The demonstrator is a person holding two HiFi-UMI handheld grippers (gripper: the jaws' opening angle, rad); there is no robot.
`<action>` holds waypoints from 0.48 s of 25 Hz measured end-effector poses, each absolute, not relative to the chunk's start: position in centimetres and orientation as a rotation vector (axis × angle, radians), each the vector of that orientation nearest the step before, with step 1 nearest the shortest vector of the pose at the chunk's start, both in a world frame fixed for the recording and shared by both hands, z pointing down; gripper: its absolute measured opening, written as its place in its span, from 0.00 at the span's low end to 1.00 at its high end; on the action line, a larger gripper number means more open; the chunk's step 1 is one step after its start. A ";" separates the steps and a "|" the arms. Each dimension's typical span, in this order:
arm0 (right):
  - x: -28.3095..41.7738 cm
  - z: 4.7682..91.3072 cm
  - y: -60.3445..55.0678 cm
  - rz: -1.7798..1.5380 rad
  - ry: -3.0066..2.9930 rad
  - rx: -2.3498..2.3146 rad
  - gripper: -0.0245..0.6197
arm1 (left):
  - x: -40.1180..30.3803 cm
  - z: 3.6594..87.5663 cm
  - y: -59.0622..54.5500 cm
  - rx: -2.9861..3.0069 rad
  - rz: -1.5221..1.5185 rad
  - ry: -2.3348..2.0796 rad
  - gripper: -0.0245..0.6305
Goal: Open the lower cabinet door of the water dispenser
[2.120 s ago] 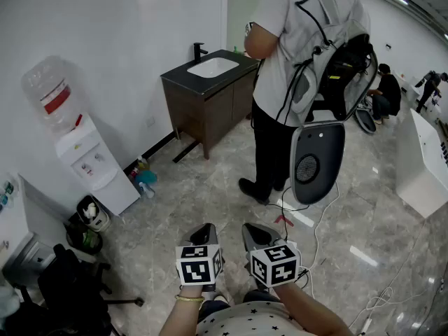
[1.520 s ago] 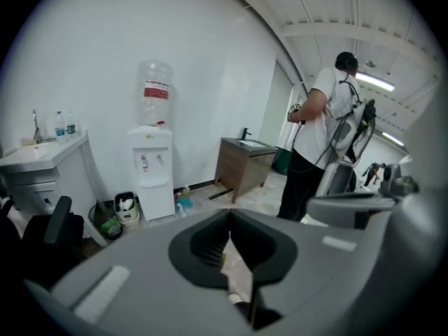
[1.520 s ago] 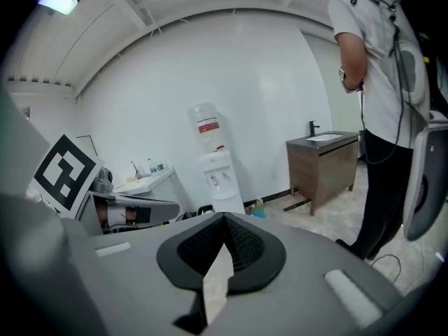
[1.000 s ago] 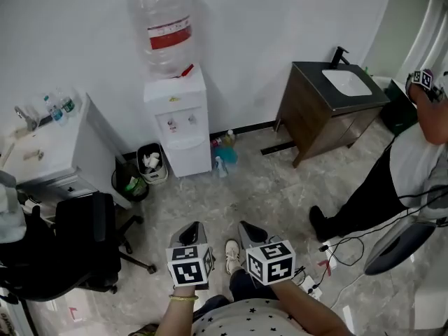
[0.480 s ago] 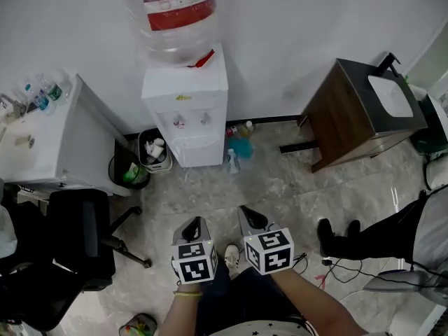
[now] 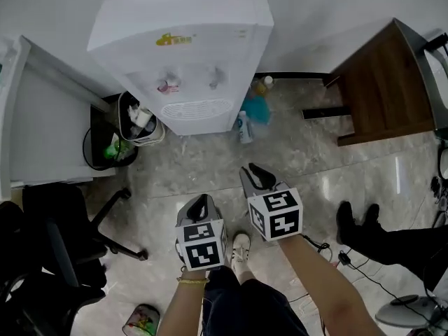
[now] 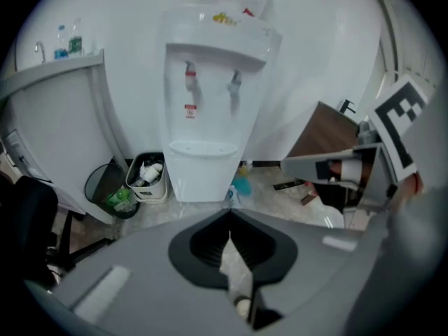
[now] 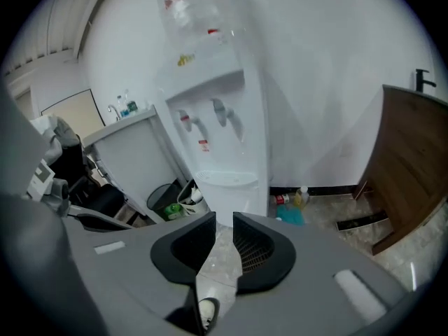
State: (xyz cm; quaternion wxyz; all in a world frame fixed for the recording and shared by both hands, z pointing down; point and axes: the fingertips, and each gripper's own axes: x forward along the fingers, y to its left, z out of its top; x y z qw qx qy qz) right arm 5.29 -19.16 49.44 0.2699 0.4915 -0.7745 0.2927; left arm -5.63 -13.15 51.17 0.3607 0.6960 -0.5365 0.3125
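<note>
The white water dispenser (image 6: 189,47) stands against the wall, close ahead. Its lower cabinet door (image 7: 203,177) is closed below the drip tray (image 6: 196,109) and also shows in the right gripper view (image 8: 234,198). Both grippers hang over the floor in front of it, touching nothing. My left gripper (image 6: 201,201) points down at the floor, and its jaws meet at the tips (image 7: 229,219) with nothing held. My right gripper (image 6: 257,175) is a little nearer the dispenser. Its jaws are opening, with a narrow gap (image 8: 224,222) and nothing between them.
A white waste bin (image 6: 136,121) and a black bin (image 6: 105,145) sit left of the dispenser, beside a white desk (image 6: 42,117). A black office chair (image 6: 49,250) is at the lower left. Bottles (image 6: 243,126) and a wooden cabinet (image 6: 392,82) are to the right, with another person's legs (image 6: 392,236) and cables.
I have come much closer to the dispenser, which now fills the top of the head view. Both grippers have dropped and moved forward. The right jaws have parted slightly.
</note>
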 end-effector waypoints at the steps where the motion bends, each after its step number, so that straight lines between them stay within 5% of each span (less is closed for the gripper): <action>1: 5.3 51.6 -20.4 0.790 -2.076 1.319 0.15 | -5.8 53.0 -14.1 1.783 0.808 -1.381 0.05; 12: 6.0 67.3 -33.1 0.711 -2.144 1.190 0.43 | -6.4 67.1 -21.1 1.767 0.905 -1.343 0.05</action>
